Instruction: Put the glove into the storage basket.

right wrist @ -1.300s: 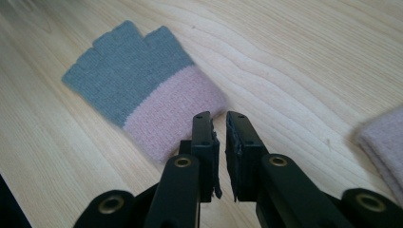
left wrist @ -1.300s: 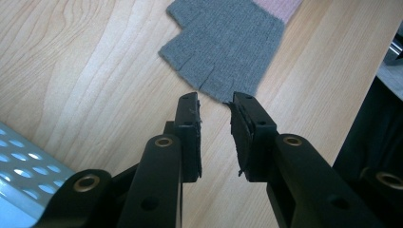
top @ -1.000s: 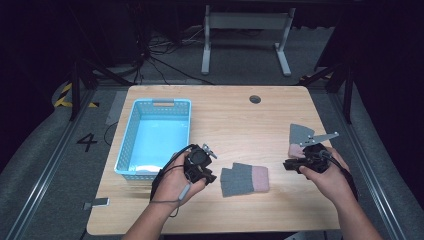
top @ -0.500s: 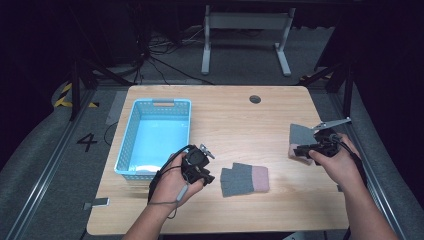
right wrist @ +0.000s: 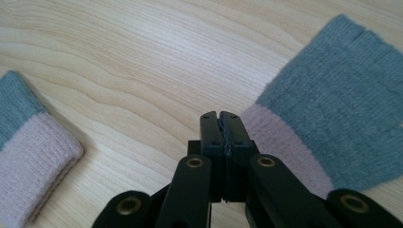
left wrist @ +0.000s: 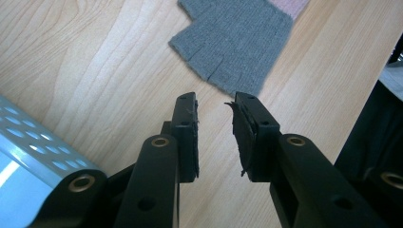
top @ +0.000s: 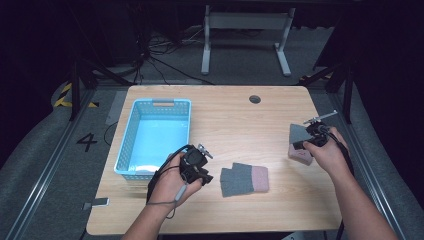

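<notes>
A pale wood-grain table [top: 225,110] carries a perforated blue plastic basket [top: 155,135] at my left. A ribbed grey-and-pink knit glove [top: 244,179] lies flat mid-table, another glove [top: 299,142] far right. My left gripper [top: 200,167] gapes narrowly, empty; my right gripper [top: 314,135] is pressed closed beside that glove.

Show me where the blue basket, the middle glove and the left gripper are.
blue basket [top: 129,145], high view, its left wall.
middle glove [top: 236,179], high view, its grey part.
left gripper [left wrist: 215,124], left gripper view, between its fingertips.

Wooden table [top: 225,120]: blue basket [top: 155,135], two gloves [top: 244,179] [top: 299,142].
</notes>
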Demonstrator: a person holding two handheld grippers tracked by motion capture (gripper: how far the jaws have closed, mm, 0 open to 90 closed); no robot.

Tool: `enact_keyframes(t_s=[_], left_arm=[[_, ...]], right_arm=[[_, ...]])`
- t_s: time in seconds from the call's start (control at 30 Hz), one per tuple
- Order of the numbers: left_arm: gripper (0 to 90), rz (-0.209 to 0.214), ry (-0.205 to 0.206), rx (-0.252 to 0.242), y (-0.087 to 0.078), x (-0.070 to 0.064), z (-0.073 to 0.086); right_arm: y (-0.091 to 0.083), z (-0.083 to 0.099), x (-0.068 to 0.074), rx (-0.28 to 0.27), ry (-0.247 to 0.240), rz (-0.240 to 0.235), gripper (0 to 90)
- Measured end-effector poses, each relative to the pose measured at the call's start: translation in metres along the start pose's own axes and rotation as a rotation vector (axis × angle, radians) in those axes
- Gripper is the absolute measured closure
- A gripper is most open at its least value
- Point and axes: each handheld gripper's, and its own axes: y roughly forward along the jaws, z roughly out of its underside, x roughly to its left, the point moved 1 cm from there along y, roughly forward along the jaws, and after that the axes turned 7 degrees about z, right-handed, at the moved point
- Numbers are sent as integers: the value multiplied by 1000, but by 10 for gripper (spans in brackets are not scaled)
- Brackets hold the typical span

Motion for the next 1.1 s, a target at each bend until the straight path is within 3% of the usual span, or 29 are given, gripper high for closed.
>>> enact_keyframes(t_s=[0.6, 1.1], left_arm=[[718, 5, 2, 3, -1, 0, 0], [721, 9, 9, 9, 2, -2, -2]], right_arm=[[34, -3, 12, 64, -38, -7, 900], [26, 12, 3, 79, -22, 6, 900]])
